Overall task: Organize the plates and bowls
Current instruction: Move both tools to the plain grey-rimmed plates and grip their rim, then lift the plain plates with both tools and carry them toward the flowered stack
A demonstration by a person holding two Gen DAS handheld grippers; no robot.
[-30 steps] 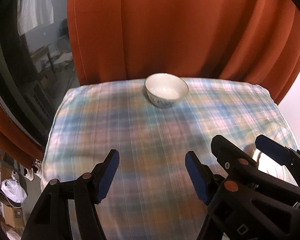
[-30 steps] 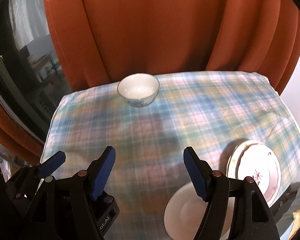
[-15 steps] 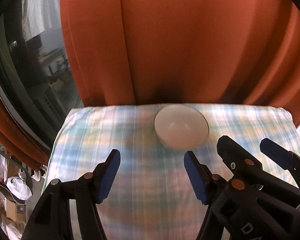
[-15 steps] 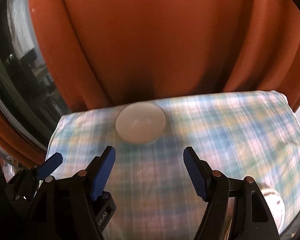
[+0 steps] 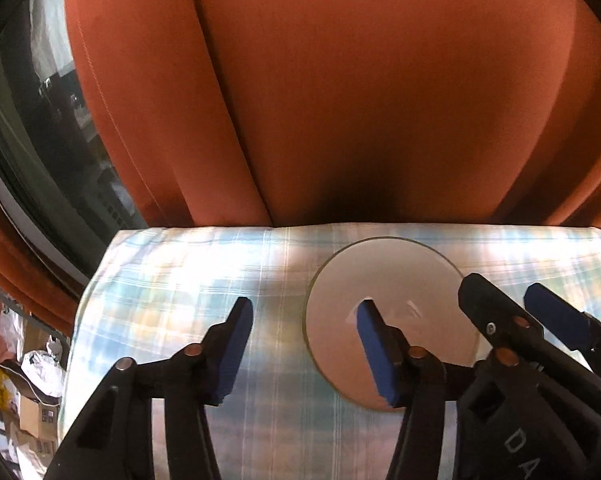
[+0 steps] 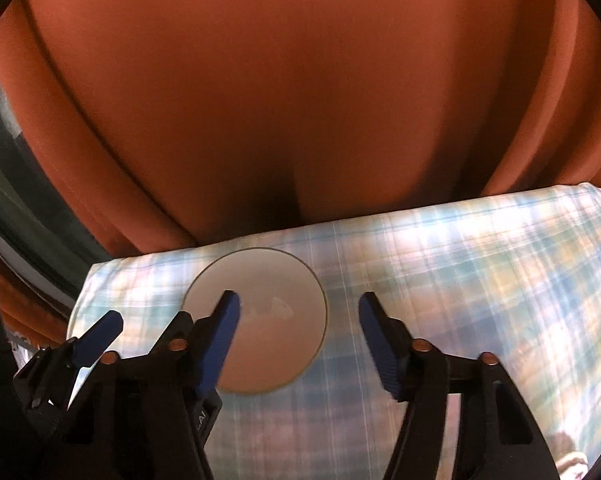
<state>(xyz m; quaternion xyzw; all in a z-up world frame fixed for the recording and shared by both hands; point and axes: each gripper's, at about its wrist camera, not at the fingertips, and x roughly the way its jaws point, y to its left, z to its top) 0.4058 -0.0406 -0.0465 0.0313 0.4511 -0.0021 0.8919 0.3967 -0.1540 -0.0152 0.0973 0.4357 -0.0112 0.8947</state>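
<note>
A white bowl (image 5: 384,280) stands on the plaid tablecloth (image 5: 188,280) near the table's far edge; it also shows in the right wrist view (image 6: 260,276). My left gripper (image 5: 304,324) is open and empty, its right finger over the bowl's mouth and its left finger outside the rim. My right gripper (image 6: 296,316) is open and empty, its left finger over the bowl and its right finger beyond the rim. In each wrist view the other gripper shows at the side: the right gripper (image 5: 508,304) and the left gripper (image 6: 100,332). The plates are out of view.
An orange curtain (image 5: 360,100) hangs right behind the table's far edge. A dark window (image 5: 48,128) is at the left. Boxes and bags (image 5: 28,380) lie on the floor left of the table.
Both grippers have moved forward and down to the bowl, which now fills the space at the fingers. The plates have dropped out of the right wrist view.
</note>
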